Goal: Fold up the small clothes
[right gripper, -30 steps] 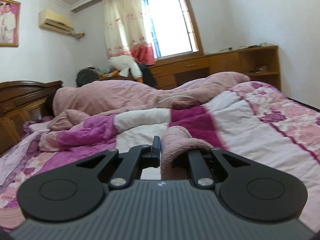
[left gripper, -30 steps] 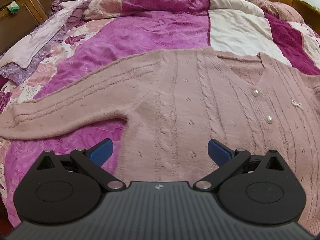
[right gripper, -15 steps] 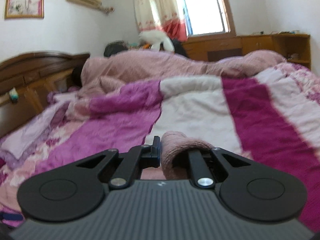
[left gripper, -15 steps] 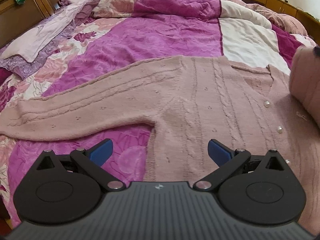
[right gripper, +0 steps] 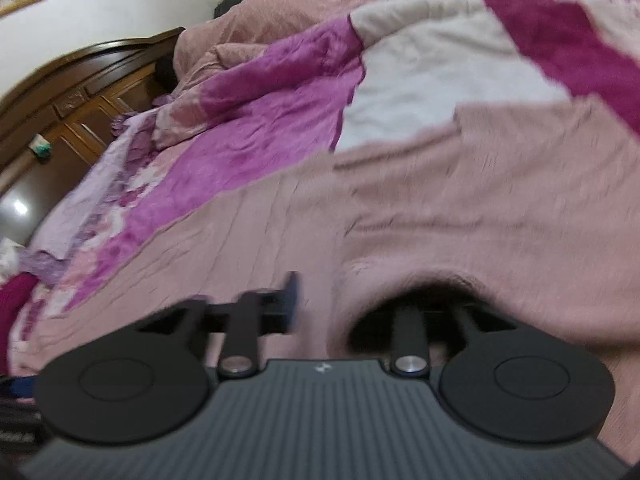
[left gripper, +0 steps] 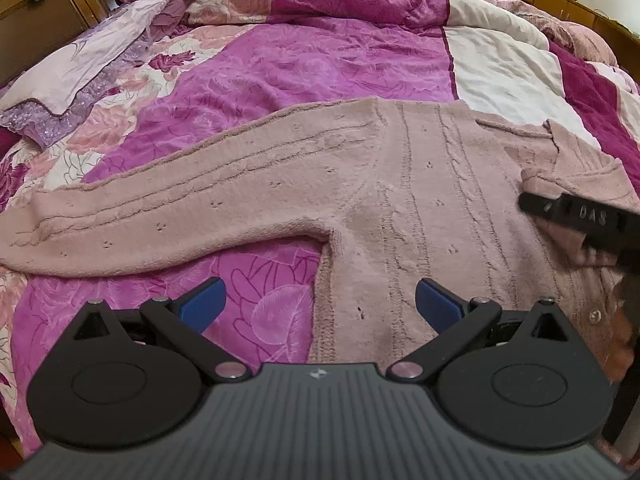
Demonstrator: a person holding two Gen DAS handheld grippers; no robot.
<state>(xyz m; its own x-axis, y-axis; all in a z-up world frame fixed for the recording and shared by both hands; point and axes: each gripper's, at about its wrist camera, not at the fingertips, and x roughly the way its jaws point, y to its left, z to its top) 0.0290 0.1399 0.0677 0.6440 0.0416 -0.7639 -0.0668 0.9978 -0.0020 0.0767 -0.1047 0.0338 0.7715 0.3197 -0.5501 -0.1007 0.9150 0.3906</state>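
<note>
A pink knitted cardigan point(left gripper: 420, 208) lies flat on the bed, its left sleeve point(left gripper: 160, 216) stretched out to the left. My left gripper point(left gripper: 318, 300) is open and empty, hovering above the cardigan's side hem below the armpit. My right gripper point(right gripper: 340, 300) is shut on the cardigan's right sleeve point(right gripper: 480, 240), which is folded over the garment's chest; the fabric drapes over its right finger. The right gripper's black finger point(left gripper: 580, 216) shows at the right edge of the left wrist view, lying on the folded sleeve point(left gripper: 580, 176). The right wrist view is blurred.
The bed is covered by a magenta, pink and white patchwork quilt point(left gripper: 320, 60). A lilac pillow point(left gripper: 80, 72) lies at the left. A dark wooden headboard point(right gripper: 80, 92) stands behind, and a heaped pink blanket point(right gripper: 300, 12) lies at the far end.
My right gripper has carried the right sleeve leftward and down over the cardigan's chest and tilted toward the bed. My left gripper has drifted left, staying open.
</note>
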